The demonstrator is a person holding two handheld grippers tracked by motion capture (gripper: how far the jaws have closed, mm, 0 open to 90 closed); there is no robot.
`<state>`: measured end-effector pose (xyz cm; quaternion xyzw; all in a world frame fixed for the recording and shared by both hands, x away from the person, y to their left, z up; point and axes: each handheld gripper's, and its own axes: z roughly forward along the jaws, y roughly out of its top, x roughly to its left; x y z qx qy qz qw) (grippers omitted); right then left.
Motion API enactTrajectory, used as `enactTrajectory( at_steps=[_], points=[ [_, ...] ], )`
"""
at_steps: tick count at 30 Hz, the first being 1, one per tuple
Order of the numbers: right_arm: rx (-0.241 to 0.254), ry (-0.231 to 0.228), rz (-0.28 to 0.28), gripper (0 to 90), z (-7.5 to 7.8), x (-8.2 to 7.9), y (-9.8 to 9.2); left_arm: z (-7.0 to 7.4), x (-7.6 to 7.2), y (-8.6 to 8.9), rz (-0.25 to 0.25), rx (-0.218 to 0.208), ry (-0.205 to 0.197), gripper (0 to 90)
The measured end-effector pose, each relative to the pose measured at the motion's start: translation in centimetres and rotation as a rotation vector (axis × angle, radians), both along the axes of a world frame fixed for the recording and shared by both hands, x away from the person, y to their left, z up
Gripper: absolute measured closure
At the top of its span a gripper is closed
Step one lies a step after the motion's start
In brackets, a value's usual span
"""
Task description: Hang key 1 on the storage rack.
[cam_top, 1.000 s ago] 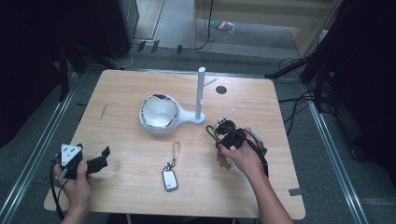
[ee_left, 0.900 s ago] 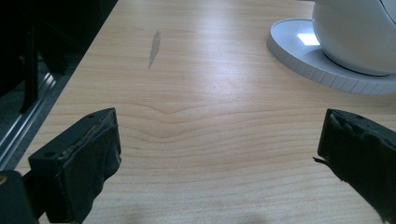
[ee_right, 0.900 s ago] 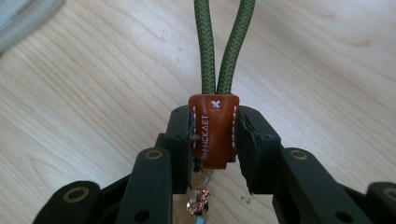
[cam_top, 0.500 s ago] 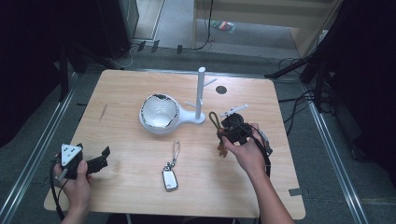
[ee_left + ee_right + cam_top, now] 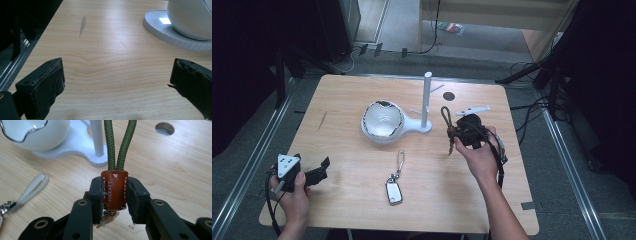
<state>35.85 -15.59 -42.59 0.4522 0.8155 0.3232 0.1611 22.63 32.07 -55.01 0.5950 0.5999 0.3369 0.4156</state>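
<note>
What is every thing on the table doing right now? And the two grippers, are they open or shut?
Left gripper: open, holding nothing, low over the table.
Right gripper: shut on the keychain's brown leather tab.
Green cord keychain: held by the right gripper, loop pointing toward the white post.
Car key fob: lying flat on the table, untouched.
White stand: upright, nothing hanging on its post.

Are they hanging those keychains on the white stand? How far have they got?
Probably, though nothing hangs on the stand yet. The right gripper grips the green-corded keychain beside it. The second keychain lies on the table, and the left gripper waits open.
</note>
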Motion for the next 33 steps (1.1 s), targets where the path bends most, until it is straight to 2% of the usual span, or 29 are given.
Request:
enactTrajectory(
  at_steps=[2,14,21,33],
  points=[
    [0.025,-0.021,-0.014,68.5,0.5,0.1,-0.3,0.0,0.0,0.0,0.001,-0.001,-0.002,0.0],
    [0.052,-0.084,-0.061,68.6,1.8,0.7,-0.2,0.0,0.0,0.0,0.0,-0.003,-0.003,0.0],
    [0.126,-0.109,-0.067,68.6,2.4,1.2,-0.4,0.0,0.0,0.0,-0.002,-0.003,-0.001,0.0],
    [0.133,-0.126,-0.073,68.6,3.2,2.0,0.1,0.0,0.0,0.0,-0.002,-0.003,-0.001,0.0]
  ],
)
